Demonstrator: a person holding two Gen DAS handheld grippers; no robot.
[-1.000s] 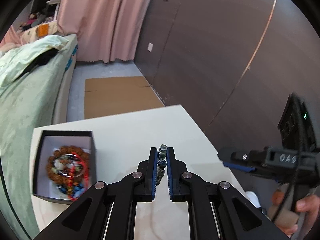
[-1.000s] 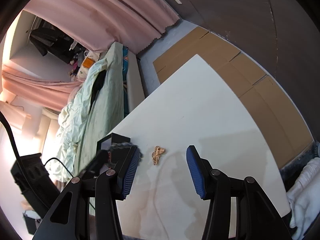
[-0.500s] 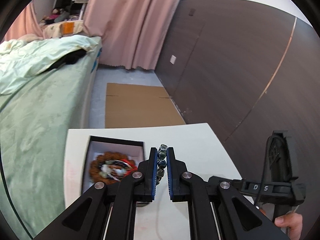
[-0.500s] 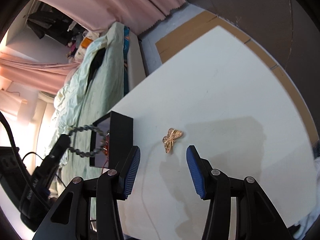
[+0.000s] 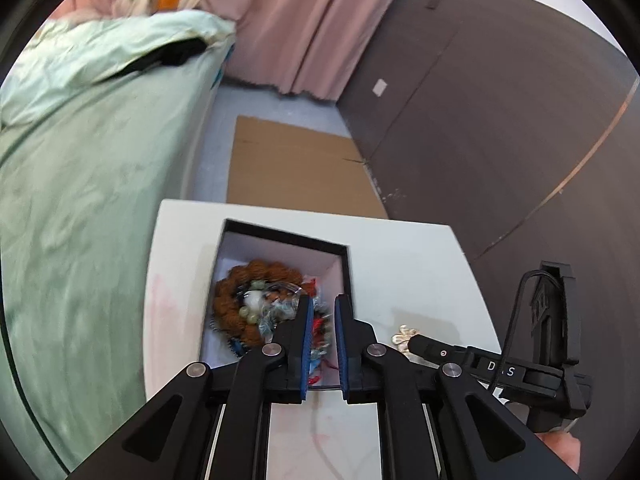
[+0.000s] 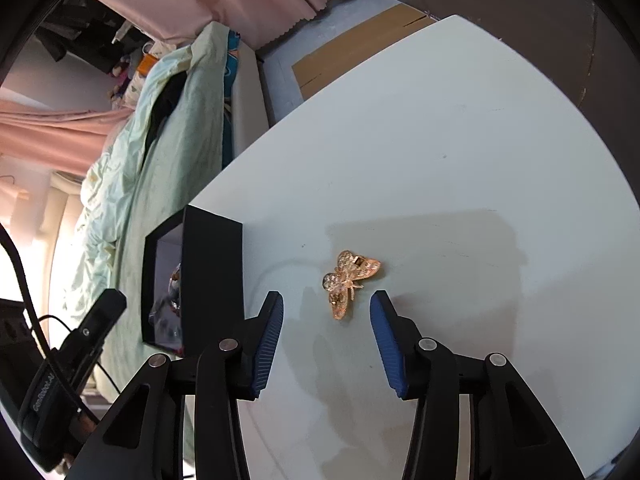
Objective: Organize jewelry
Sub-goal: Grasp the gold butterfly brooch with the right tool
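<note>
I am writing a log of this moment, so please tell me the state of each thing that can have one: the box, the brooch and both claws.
black box: open, no lid on, bracelets piled inside
butterfly brooch: lying flat on the white table, outside the box, not gripped
left claw: over the box, slightly open, nothing visibly clamped
right claw: wide open, empty, either side of the brooch

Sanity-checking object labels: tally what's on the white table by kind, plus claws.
Black box: 1
Gold butterfly brooch: 1
Claws: 2, left claw, right claw
Jewelry heap in the box: pieces too tangled to count
Total: 4
</note>
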